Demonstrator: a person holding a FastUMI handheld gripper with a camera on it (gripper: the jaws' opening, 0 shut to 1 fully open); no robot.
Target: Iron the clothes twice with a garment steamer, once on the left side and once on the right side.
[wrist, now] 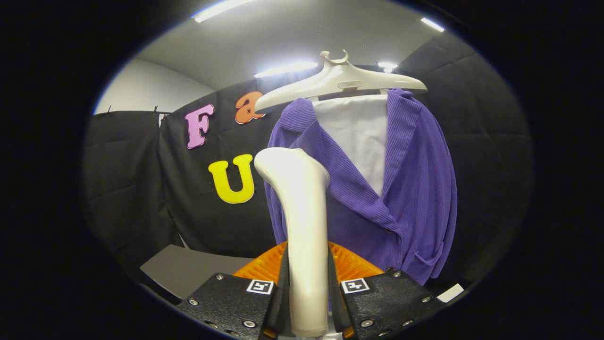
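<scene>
The gripper [307, 283] was closed on the handle of the steamer [302, 222], one finger pressed against each side of it, so the steamer stood upright between them. The steamer's handle rose from between the fingers and bent at the top toward the left, where its rounded head sat just in front of the jacket's left lapel. Whether the head touched the cloth could not be told.

The purple jacket [415, 189] hung beyond the steamer, a little to its right, on a pale hanger [339, 81]. The jacket hung open at the front, with a white lining or shirt [361, 137] showing between its lapels. A pocket showed low on the jacket's right side. To the near left, below the booth's black wall, lay a grey surface [188, 269].
</scene>
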